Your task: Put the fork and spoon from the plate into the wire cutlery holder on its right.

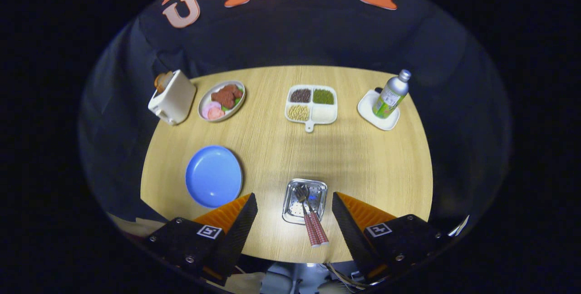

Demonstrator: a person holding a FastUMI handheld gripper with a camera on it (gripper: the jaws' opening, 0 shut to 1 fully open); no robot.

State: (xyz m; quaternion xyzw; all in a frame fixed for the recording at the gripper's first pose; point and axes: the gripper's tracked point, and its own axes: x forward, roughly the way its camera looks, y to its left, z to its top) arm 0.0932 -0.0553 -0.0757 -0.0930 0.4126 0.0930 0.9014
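Fingers of your gripper (295,214) stood spread wide, pressing on nothing, raised above the near edge of the round light-wood table (363,162). Between the two fingers, directly below them, you had one shiny square metal cutlery holder with a perforated floor (317,190). In it lay two utensils side by side: one metal fork with a red-and-white checked handle (309,228) and one metal spoon with a matching checked handle (319,227). Their heads rested inside the holder, and both handles stuck out over its near rim toward you, touching or nearly touching each other.

Just to the left of the holder, and just beyond your left finger, sat one round blue plate (213,176), with nothing lying on it.

Farther out, across the table's far side, you had four more items in a row. At the far left stood one white toaster (174,99) with one slice of browned bread (162,80) poking out of its top. Beside it sat one oval white dish of reddish-brown and pink food with green bits (204,107). Near the middle lay one white divided tray with a small handle (330,113); it had four compartments, three holding dark, green and pale grains, the fourth looking white. At the far right, one silver bottle with a green label (390,95) stood upright on one white square coaster (366,110).
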